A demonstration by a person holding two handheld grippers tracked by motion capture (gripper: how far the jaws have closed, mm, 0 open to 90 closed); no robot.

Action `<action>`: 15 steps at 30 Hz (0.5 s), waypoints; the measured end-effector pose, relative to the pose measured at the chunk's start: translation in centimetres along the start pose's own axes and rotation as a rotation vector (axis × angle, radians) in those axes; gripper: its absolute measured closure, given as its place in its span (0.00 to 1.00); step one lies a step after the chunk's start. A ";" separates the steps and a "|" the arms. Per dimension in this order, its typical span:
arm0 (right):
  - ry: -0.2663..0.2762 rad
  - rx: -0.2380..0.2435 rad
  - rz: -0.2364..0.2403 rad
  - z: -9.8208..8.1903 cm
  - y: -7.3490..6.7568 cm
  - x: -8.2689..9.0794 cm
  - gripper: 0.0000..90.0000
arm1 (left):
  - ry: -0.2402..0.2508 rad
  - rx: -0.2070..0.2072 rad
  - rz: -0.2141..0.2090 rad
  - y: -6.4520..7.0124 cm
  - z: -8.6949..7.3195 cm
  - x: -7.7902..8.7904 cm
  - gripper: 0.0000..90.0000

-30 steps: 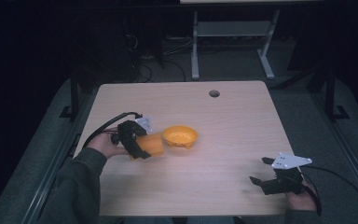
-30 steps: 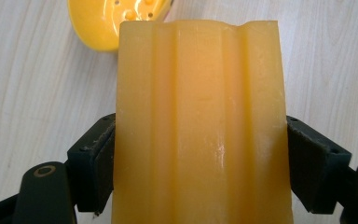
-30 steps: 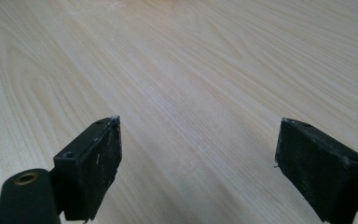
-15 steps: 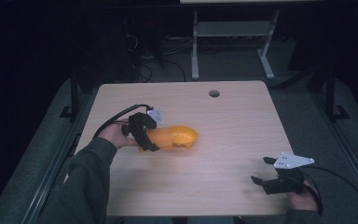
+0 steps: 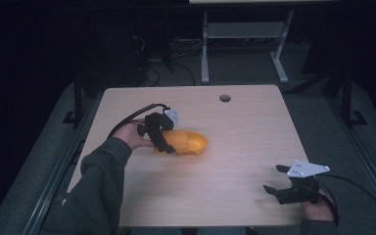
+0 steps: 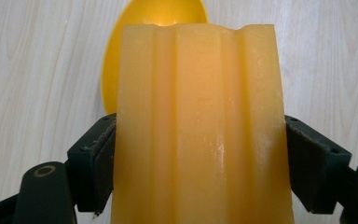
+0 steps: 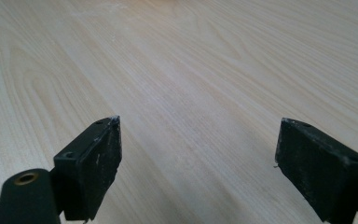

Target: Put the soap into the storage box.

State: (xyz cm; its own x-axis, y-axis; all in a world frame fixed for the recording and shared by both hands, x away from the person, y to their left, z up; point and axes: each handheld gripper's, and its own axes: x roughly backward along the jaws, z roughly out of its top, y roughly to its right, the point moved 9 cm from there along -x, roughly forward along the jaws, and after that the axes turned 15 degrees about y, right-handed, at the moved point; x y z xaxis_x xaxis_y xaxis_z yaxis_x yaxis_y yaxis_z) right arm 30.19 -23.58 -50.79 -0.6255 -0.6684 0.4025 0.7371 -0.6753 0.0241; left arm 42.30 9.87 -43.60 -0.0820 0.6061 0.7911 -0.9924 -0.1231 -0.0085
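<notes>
My left gripper (image 5: 165, 141) is shut on a pale orange ribbed cup (image 5: 177, 139), which lies tipped on its side with its far end over an orange bowl (image 5: 197, 143) left of the table's middle. In the left gripper view the cup (image 6: 200, 116) stands between both jaws of the gripper (image 6: 200, 156), and the bowl's rim (image 6: 161, 10) shows beyond it. My right gripper (image 5: 272, 179) rests near the front right corner. It stands open (image 7: 198, 154) over bare wood with nothing between its fingers.
The light wooden table (image 5: 245, 137) has a round cable hole (image 5: 224, 98) near its far edge. A white desk frame (image 5: 240, 44) and cables stand on the dark floor behind. Metal rails run along both sides of the table.
My left gripper has carried the cup rightward to the bowl and tipped it over the rim. The right gripper has stayed in place.
</notes>
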 end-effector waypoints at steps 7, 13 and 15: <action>-0.005 0.000 -0.003 0.0 0.1 0.0 0.15 | 0.007 -0.005 -0.005 -0.5 0.5 -0.9 0.23; -0.006 0.004 0.001 0.0 0.0 -0.1 0.15 | -0.002 -0.013 -0.008 -0.8 0.8 -1.4 0.23; -0.006 0.003 0.000 0.0 0.0 -0.1 0.15 | -0.003 -0.018 -0.007 -1.0 1.0 -1.6 0.23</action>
State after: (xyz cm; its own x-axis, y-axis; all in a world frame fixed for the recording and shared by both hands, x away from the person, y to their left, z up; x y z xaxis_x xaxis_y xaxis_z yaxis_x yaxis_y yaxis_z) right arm 30.26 -23.52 -50.86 -0.6238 -0.6664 0.4084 0.7380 -0.6742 0.0271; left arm 43.52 8.27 -44.22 -0.0744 0.6043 0.7933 -0.9944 -0.1047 -0.0136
